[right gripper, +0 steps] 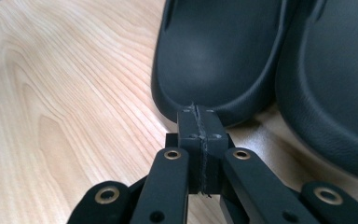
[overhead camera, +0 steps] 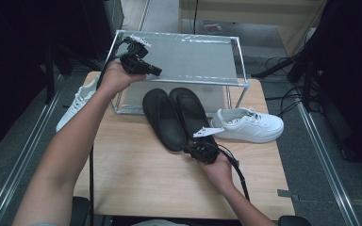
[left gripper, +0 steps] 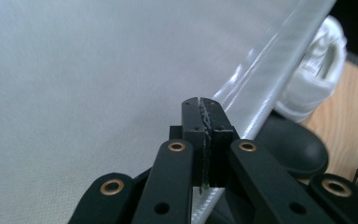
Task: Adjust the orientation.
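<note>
Looking down from the high view, the left claw (overhead camera: 156,71) is raised over the top of a metal-framed rack (overhead camera: 238,61), the forearm stretched forward and the wrist bent. The right claw (overhead camera: 188,149) sits low at the near ends of two black slippers (overhead camera: 176,115) lying side by side on the table (overhead camera: 132,174), their far ends under the rack. One white sneaker (overhead camera: 250,125) lies right of the slippers, another (overhead camera: 78,103) at the table's left edge. No brand or writing can be read on any shoe.

From the left gripper view, the left claw (left gripper: 204,108) is clenched on nothing, above the rack's pale mesh top.

From the right gripper view, the right claw (right gripper: 196,114) is clenched too; its tip meets a slipper's rim, perhaps just touching it, though no rim shows between the pads.
</note>
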Demonstrator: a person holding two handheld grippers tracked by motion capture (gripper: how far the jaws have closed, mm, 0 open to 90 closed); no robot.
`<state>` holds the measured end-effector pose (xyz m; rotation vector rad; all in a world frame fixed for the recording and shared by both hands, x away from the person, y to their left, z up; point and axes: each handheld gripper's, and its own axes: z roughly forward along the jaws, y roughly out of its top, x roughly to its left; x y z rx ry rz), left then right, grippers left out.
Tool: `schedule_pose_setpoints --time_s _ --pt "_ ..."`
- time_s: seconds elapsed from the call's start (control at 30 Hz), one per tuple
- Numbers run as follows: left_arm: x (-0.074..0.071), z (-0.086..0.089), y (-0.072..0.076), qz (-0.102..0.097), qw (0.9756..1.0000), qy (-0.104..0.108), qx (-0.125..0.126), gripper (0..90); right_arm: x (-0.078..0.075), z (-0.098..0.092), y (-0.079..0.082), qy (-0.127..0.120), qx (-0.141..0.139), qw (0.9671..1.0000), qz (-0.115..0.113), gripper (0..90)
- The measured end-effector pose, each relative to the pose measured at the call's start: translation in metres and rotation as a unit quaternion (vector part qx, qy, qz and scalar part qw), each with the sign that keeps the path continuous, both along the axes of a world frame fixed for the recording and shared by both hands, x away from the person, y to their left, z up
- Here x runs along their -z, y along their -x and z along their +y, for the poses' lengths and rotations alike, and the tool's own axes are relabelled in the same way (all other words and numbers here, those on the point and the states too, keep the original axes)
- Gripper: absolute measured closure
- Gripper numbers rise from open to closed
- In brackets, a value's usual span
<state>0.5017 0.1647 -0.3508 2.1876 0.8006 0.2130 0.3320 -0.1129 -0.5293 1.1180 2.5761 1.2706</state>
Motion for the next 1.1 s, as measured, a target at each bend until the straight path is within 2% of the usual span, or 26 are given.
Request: schedule_pose_setpoints --time_s 0.1,0.2,0.5,0.6,0.87,1.1 --pt "0.002 0.005 -0.003 0.001 1.0000 0.006 0.002 89.4 0.005 0.002 -0.002 0.009 0.000 1.0000 0.000 90.0" --pt "0.003 0.008 -0.003 -0.010 0.9999 0.002 0.003 88.2 0.006 0.003 -0.003 0.005 0.000 1.0000 0.000 90.0" --pt "0.004 0.007 -0.003 -0.013 0.9999 -0.003 0.003 88.2 0.007 0.009 -0.007 -0.001 0.002 1.0000 0.000 90.0" --pt "0.004 0.007 -0.004 -0.002 1.0000 0.000 0.002 88.2 0.007 0.013 -0.010 0.001 -0.002 1.0000 -0.003 90.0" --pt "0.004 0.005 -0.006 -0.013 0.9998 -0.013 0.003 88.4 0.008 0.025 -0.015 0.001 -0.004 1.0000 -0.009 90.0" --pt "0.006 0.006 -0.004 -0.012 0.9999 -0.002 -0.004 88.5 0.008 0.040 -0.020 0.002 -0.009 0.9999 -0.007 90.0"
